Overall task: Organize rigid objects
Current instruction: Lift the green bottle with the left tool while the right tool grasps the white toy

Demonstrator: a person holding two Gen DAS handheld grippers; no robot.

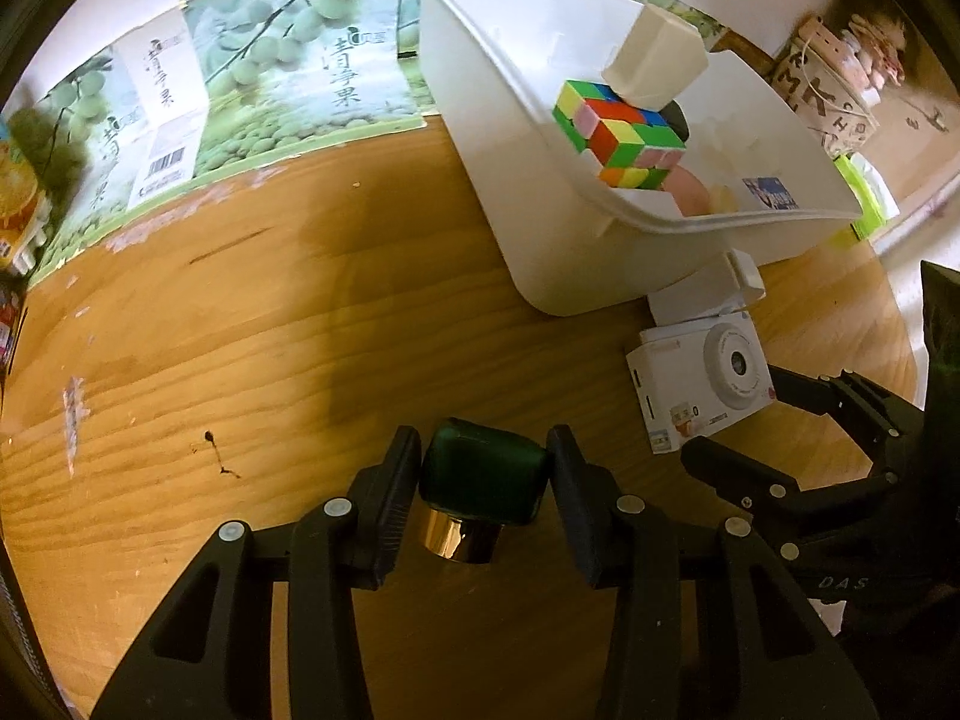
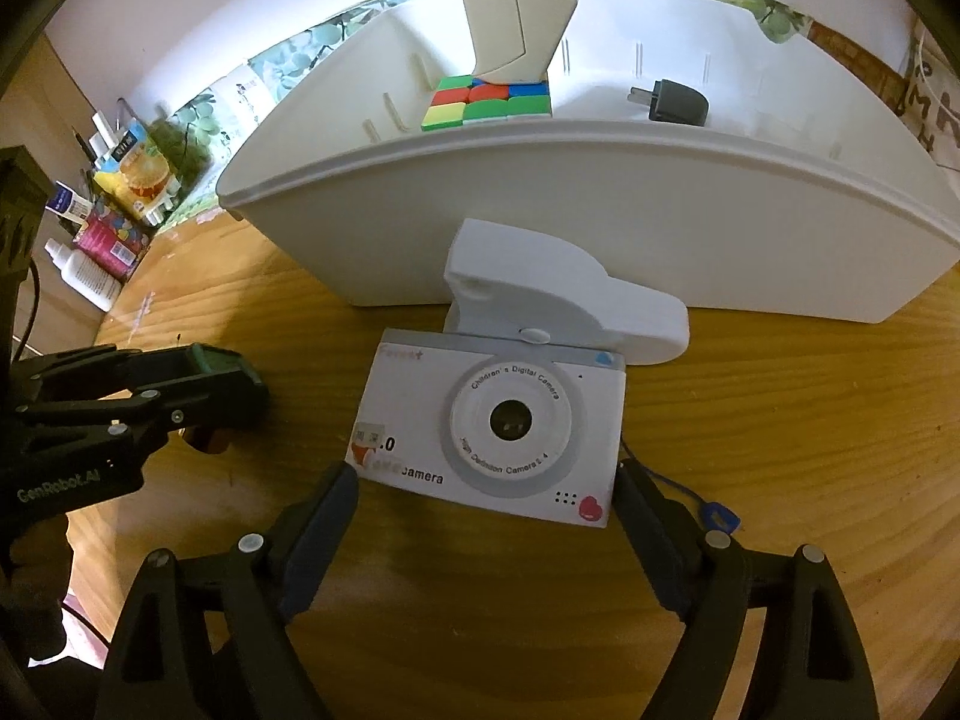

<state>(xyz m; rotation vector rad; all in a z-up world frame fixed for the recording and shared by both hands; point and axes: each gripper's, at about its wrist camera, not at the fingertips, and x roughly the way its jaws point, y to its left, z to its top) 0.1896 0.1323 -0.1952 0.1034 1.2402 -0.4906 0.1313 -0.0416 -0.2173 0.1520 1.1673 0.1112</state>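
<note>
My left gripper [image 1: 485, 471] is shut on a dark green bottle [image 1: 480, 474] with a gold collar, held just above the wooden table [image 1: 240, 360]. In the right wrist view the same gripper [image 2: 204, 384] shows at the left with the green bottle [image 2: 225, 360] in it. My right gripper [image 2: 486, 480] is open, its fingertips flanking the near corners of a white children's camera [image 2: 498, 420] lying face up. The camera [image 1: 702, 384] rests in front of a white bin [image 2: 540, 192]. The bin [image 1: 528, 198] holds a colour cube [image 1: 618, 135] with a cream block [image 1: 654, 57] on top.
A white plastic piece [image 2: 558, 300] lies between camera and bin. A black plug [image 2: 672, 102] sits in the bin. The camera's blue lanyard [image 2: 714, 516] trails right. Green fruit cartons [image 1: 270, 90] line the back wall; bottles and packets [image 2: 114, 210] crowd the far left.
</note>
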